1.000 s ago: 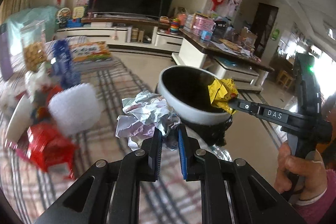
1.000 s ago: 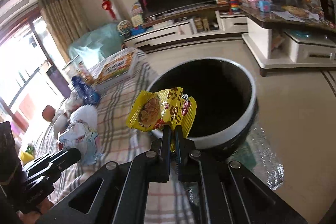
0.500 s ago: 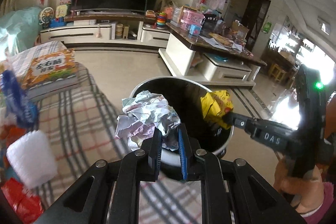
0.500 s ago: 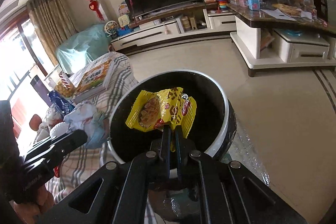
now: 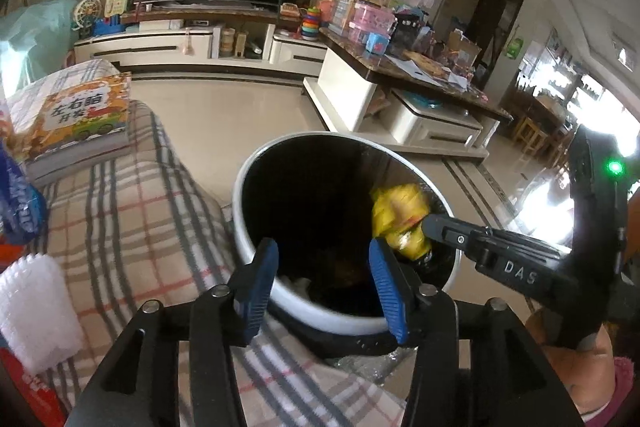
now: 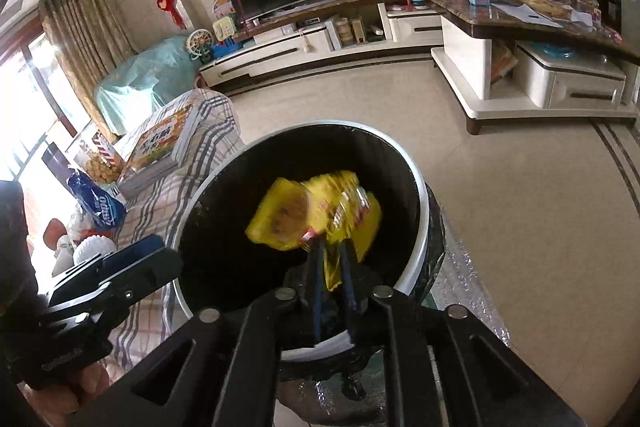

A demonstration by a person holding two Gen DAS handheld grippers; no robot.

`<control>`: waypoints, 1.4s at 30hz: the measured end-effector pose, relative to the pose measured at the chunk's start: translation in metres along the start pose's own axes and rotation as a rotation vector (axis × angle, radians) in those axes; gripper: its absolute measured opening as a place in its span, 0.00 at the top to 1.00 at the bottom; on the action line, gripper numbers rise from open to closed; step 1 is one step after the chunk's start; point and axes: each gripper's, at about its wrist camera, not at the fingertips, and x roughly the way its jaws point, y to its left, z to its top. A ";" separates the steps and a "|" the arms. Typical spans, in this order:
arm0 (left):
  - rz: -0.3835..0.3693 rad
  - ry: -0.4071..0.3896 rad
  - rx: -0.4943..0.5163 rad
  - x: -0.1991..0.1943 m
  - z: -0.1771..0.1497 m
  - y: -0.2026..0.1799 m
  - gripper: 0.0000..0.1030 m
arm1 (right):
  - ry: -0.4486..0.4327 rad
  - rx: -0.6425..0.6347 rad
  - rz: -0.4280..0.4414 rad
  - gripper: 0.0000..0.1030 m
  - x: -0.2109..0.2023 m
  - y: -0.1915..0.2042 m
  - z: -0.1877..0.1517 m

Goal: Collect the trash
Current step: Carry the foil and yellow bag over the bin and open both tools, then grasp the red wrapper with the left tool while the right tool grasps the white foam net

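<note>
A round trash bin with a white rim (image 5: 256, 163) and black inside stands on the floor beside the plaid-covered table; it also shows in the right wrist view (image 6: 420, 195). My left gripper (image 5: 323, 267) is open and empty over the bin's mouth. The crumpled foil and paper ball is gone from it; pale scraps (image 5: 298, 283) lie deep in the bin. My right gripper (image 6: 332, 259) has its jaws slightly parted around the blurred yellow snack wrapper (image 6: 316, 215) over the bin; the wrapper also shows in the left wrist view (image 5: 400, 219).
The plaid tablecloth (image 5: 132, 211) carries a picture book (image 5: 76, 119), a blue snack bag (image 6: 96, 203), a white foam net (image 5: 36, 311) and red packaging. A clear plastic sheet (image 6: 468, 287) lies under the bin. A TV stand and a cluttered coffee table (image 6: 520, 15) stand beyond.
My left gripper opened and the crumpled foil ball dropped out of it into the bin. My right gripper's jaws parted a little and the yellow wrapper is blurred with motion.
</note>
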 end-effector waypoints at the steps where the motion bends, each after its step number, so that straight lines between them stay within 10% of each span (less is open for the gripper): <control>1: 0.005 -0.008 -0.005 -0.007 -0.004 0.000 0.46 | -0.005 0.007 0.006 0.68 -0.002 -0.001 0.000; 3: 0.017 -0.022 -0.017 -0.019 -0.013 0.002 0.44 | -0.023 0.015 0.010 0.46 -0.006 0.000 -0.001; 14: 0.074 -0.080 -0.102 -0.109 -0.081 0.020 0.36 | -0.080 0.025 0.097 0.28 -0.035 0.047 -0.026; 30: 0.292 -0.111 -0.272 -0.236 -0.180 0.060 0.34 | 0.008 -0.053 0.242 0.25 -0.018 0.139 -0.074; 42: 0.284 -0.070 -0.310 -0.244 -0.171 0.055 0.34 | 0.085 -0.091 0.278 0.25 0.025 0.177 -0.080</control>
